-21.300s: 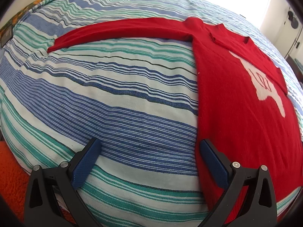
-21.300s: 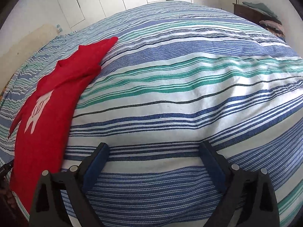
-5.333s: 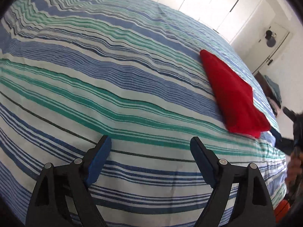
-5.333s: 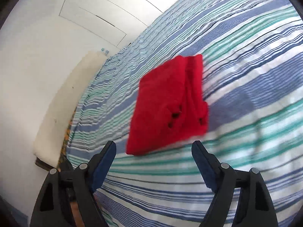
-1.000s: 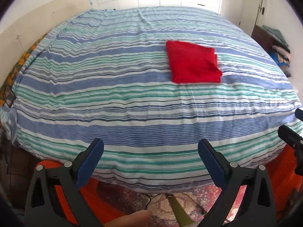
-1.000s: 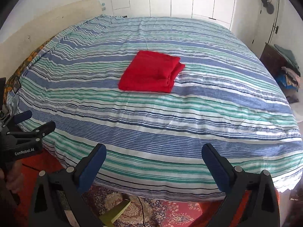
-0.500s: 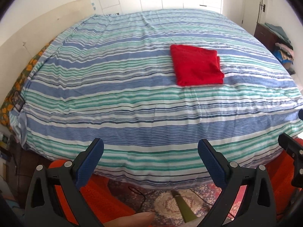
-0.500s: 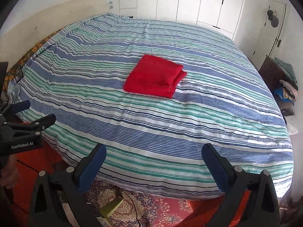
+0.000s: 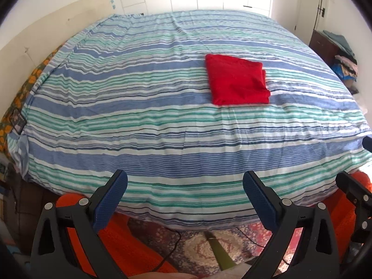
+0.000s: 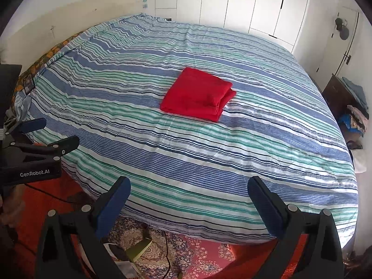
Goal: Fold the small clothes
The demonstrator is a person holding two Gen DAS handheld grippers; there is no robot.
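Note:
A red garment [image 9: 237, 81] lies folded into a neat rectangle on the striped bedspread [image 9: 144, 107], right of the bed's middle; the right wrist view shows the same red garment [image 10: 197, 94] with its layered edges facing right. My left gripper [image 9: 184, 193] hangs open off the bed's near edge, nothing between its blue pads. My right gripper [image 10: 189, 197] is also open and empty, held back from the bed. The left gripper [image 10: 50, 136] appears at the left edge of the right wrist view. Both are far from the garment.
A patterned rug [image 10: 186, 255] and orange floor covering [image 9: 121, 239] lie below the bed's edge, with a cable and a yellow-green object [image 10: 139, 247] on the rug. A dark cabinet with piled clothes [image 10: 351, 97] stands at the right. White wardrobe doors [image 10: 232, 0] stand behind the bed.
Both grippers have drawn further back and up from the bed, so more floor and room show. The folded red garment has not moved.

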